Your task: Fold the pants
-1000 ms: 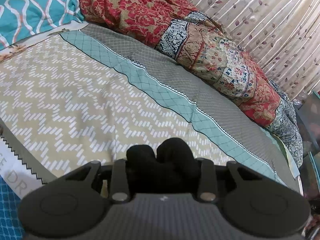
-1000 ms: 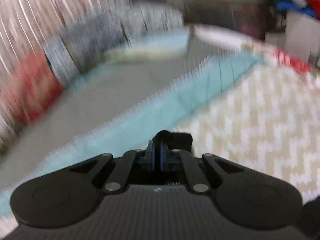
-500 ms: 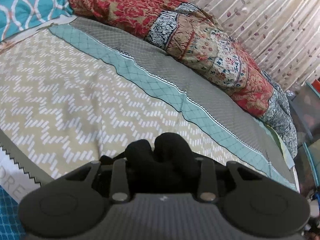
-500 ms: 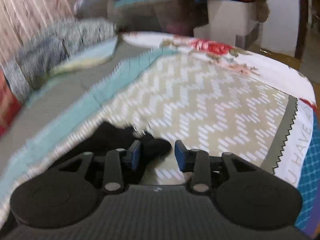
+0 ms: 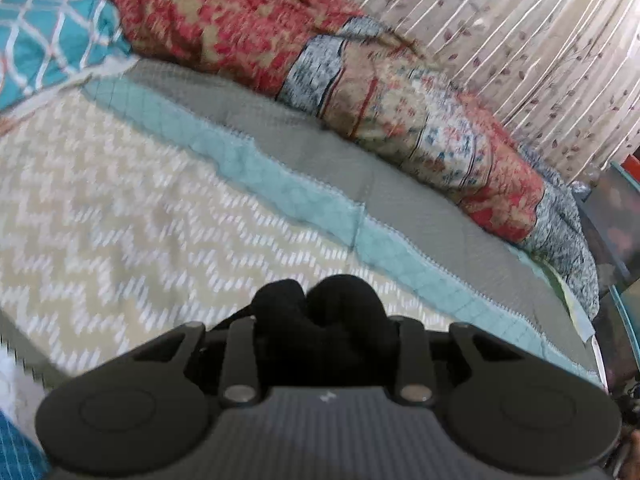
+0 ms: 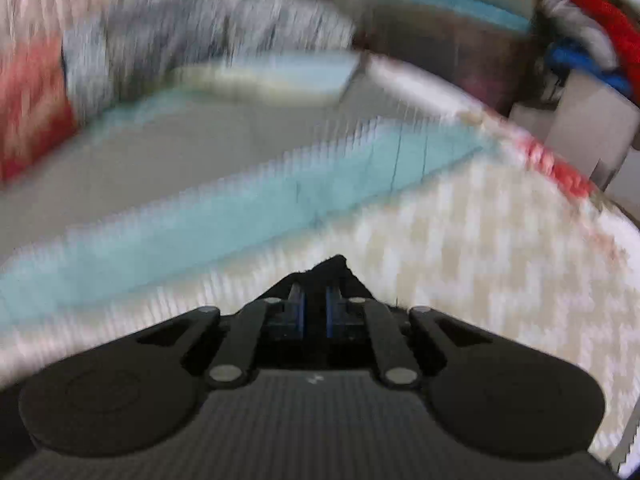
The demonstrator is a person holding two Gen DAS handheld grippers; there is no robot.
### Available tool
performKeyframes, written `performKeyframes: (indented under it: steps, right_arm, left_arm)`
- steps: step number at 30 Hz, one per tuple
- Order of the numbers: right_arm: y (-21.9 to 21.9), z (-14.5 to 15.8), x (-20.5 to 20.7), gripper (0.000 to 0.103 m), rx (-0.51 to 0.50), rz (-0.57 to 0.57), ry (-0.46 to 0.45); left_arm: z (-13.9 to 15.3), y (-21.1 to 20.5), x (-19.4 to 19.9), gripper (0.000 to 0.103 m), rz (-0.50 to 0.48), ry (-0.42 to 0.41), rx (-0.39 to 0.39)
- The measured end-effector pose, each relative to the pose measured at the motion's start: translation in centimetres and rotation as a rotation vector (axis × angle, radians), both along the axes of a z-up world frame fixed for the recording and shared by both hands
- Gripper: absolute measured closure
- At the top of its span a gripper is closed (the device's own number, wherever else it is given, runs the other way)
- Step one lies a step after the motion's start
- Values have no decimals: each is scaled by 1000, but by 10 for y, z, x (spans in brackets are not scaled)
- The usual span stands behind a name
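The pants are black cloth. In the left wrist view a thick bunch of them (image 5: 320, 312) bulges up between the fingers of my left gripper (image 5: 324, 344), which is shut on it above the zigzag bedspread (image 5: 120, 220). In the right wrist view, which is blurred, my right gripper (image 6: 314, 304) has its blue pads (image 6: 298, 312) close together on a thin black corner of the pants (image 6: 332, 270). The rest of the pants is hidden under both grippers.
A red and blue patterned quilt (image 5: 360, 80) lies heaped along the far side of the bed by the curtain (image 5: 520, 32). A teal pillow (image 5: 44, 36) is at the far left. Clutter and boxes (image 6: 580, 60) stand past the bed's end.
My right gripper was open over the black cloth half a second ago and has now shut on a corner of it and swung left. My left gripper kept its hold and shifted a little.
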State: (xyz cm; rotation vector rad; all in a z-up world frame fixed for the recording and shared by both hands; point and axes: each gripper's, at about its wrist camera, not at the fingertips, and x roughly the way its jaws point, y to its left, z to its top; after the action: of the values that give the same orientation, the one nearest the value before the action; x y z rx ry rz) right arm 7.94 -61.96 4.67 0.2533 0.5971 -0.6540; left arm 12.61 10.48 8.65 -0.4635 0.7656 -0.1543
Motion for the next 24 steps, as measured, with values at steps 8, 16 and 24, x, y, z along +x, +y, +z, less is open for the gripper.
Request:
performKeyframes:
  steps: [8,16,24]
  right_arm:
    - [-29,29,46,79,-31,-158,-170]
    - [-2,-10,41,55,89,-79,-93]
    - [38,-7,-17,55,259,194,-121]
  left_arm:
    - [-6,-22,48,68,40,-50,12]
    - [-41,-36,69,30,42,80,127]
    - [-4,9,4,13,91,-37,118]
